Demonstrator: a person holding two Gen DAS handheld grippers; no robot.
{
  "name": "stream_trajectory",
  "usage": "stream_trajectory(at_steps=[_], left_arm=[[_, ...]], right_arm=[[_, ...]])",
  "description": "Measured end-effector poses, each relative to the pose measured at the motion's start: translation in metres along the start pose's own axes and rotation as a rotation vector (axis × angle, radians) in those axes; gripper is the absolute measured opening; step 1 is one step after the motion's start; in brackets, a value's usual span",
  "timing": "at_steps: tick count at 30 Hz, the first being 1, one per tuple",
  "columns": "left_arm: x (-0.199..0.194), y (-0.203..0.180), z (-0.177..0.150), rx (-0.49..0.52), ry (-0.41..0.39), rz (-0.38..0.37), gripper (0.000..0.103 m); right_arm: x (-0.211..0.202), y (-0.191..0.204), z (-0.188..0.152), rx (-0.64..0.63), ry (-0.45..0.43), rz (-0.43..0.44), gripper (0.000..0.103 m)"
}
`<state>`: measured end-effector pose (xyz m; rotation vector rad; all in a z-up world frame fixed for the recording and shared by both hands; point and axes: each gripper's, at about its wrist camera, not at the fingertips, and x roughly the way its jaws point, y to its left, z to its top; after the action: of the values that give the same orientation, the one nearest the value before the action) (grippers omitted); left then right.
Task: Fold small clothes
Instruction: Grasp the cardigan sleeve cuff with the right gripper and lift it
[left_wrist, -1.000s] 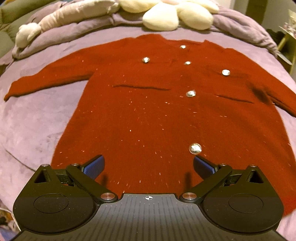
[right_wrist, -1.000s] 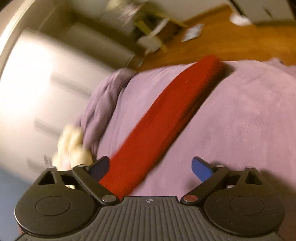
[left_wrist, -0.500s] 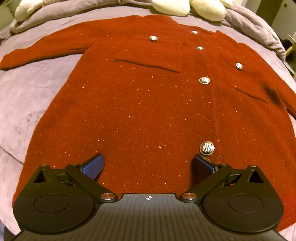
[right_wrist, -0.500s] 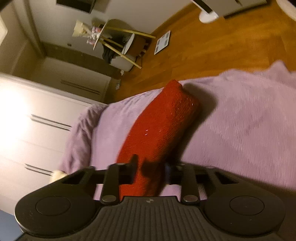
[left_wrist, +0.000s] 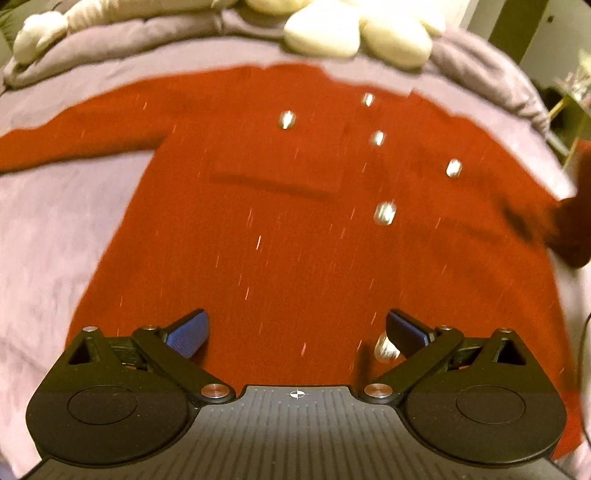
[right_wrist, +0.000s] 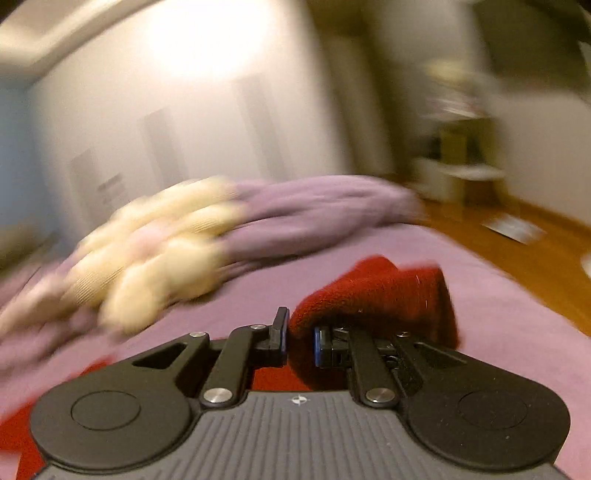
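The step in hand looks like the first fold: a sleeve (right_wrist: 384, 291) of the red cardigan (left_wrist: 295, 240) is being carried in over the body. The cardigan lies face up and spread flat on the bed (left_wrist: 48, 236), filling the middle of the left wrist view, collar toward the top of the frame. The right tool (right_wrist: 300, 341) has just been closing and now pinches the red sleeve cuff, which bunches up right of centre in its own view, raised above the purple cover. The left tool (left_wrist: 295, 328) hangs wide open with nothing between its pads, over the hem at the bottom of the frame. Next, I judge, the right tool must lay the sleeve across the chest and let go; the left could pin the body so it does not drag. Counted: one cardigan, two sleeves (the other stretched to the upper left), six silver buttons (left_wrist: 384, 213), one of them close by the left tool's right finger, and several cream cushions (left_wrist: 354, 31) at the top edge.
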<state>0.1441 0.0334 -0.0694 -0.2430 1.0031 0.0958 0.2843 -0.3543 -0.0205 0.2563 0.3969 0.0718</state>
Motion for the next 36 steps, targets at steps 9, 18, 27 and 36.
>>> stream_trajectory(at_steps=[9, 18, 27, 36], left_arm=[[0.022, -0.026, 0.071, -0.049, -0.087, -0.351, 0.103], [0.128, -0.083, 0.111, -0.156, 0.095, -0.532, 0.082], [0.165, -0.102, 0.119, -0.189, 0.147, -0.503, 0.024], [0.099, -0.065, 0.15, -0.11, -0.091, -0.539, 0.015]], right_arm=[[-0.008, 0.028, -0.07, 0.138, 0.256, 0.199, 0.044], [-0.043, -0.039, -0.106, 0.341, 0.316, 0.163, 0.044], [-0.036, -0.042, -0.107, 0.375, 0.304, 0.18, 0.044], [-0.013, -0.04, -0.098, 0.505, 0.308, 0.227, 0.045]])
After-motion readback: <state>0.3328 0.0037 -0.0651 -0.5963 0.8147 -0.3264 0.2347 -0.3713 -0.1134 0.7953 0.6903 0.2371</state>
